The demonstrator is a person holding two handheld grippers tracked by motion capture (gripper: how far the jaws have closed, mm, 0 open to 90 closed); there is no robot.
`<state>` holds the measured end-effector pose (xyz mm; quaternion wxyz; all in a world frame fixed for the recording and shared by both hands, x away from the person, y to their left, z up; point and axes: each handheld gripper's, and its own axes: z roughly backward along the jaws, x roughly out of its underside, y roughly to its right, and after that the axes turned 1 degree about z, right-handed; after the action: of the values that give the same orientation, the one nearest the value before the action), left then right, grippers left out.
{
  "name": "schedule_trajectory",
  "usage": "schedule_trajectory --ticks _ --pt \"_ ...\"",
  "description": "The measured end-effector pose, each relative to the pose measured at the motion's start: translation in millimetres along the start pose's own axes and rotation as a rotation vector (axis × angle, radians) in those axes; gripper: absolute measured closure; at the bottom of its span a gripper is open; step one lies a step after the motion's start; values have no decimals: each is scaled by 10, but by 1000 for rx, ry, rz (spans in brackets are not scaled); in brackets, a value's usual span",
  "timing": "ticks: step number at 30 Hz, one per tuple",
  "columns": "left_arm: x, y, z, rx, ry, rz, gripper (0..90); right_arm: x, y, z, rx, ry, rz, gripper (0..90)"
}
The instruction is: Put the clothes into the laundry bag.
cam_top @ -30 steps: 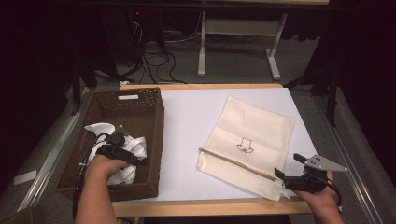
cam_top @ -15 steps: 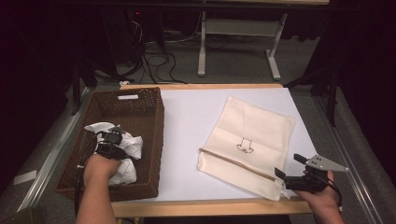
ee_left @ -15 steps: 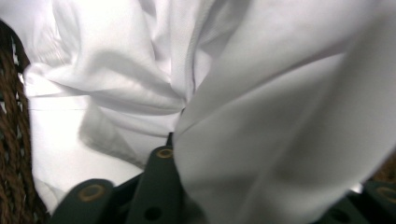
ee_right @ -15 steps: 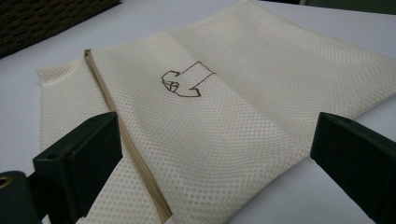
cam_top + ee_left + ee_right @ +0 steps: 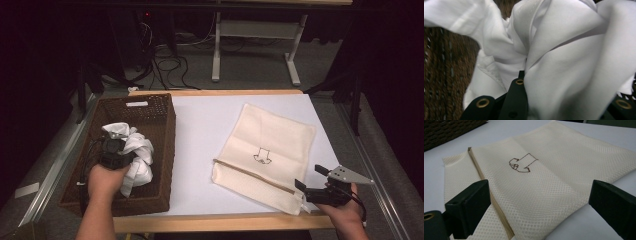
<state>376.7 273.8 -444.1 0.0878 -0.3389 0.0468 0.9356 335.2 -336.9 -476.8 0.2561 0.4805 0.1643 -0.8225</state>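
- The left tool point(image 5: 114, 150) has drawn back toward the person's side of the wicker basket point(image 5: 165, 145) and risen a little, compared with a second ago when it sat lower and farther in among the cloth.
- The white cloth point(image 5: 132, 150) has come up with it: its bundle now stands taller and more gathered just ahead of the tool, where earlier it lay spread wider across the basket floor.
- In the left gripper view the cloth point(image 5: 564, 62) is bunched tight against the tool's jaws, its folds pinched between them.
- The left hand point(image 5: 105, 180) has shifted slightly toward the basket's near wall.
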Motion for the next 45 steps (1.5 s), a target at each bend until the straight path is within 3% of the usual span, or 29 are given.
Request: schedule_trajectory --ticks 11,18,26,31,36,38,40,45 --pt "45 9 246 21 241 -13 808 -8 -11 19 2 15 -2 50" --pt "110 21 371 -29 359 1 809 -8 -18 16 4 19 3 50" --pt "199 40 533 -36 540 -7 806 -4 -21 13 0 20 3 54" --pt "257 16 609 -35 624 20 807 0 -30 1 0 17 7 56" --pt "302 -40 686 -16 699 81 807 1 -35 -7 1 15 6 59" --pt "302 -43 738 -8 729 88 807 2 -31 -7 1 15 6 59" --pt "291 -58 795 8 761 127 808 3 -29 -1 2 16 -3 61" --pt "245 -13 897 -18 817 152 809 2 -23 -3 2 15 2 62"
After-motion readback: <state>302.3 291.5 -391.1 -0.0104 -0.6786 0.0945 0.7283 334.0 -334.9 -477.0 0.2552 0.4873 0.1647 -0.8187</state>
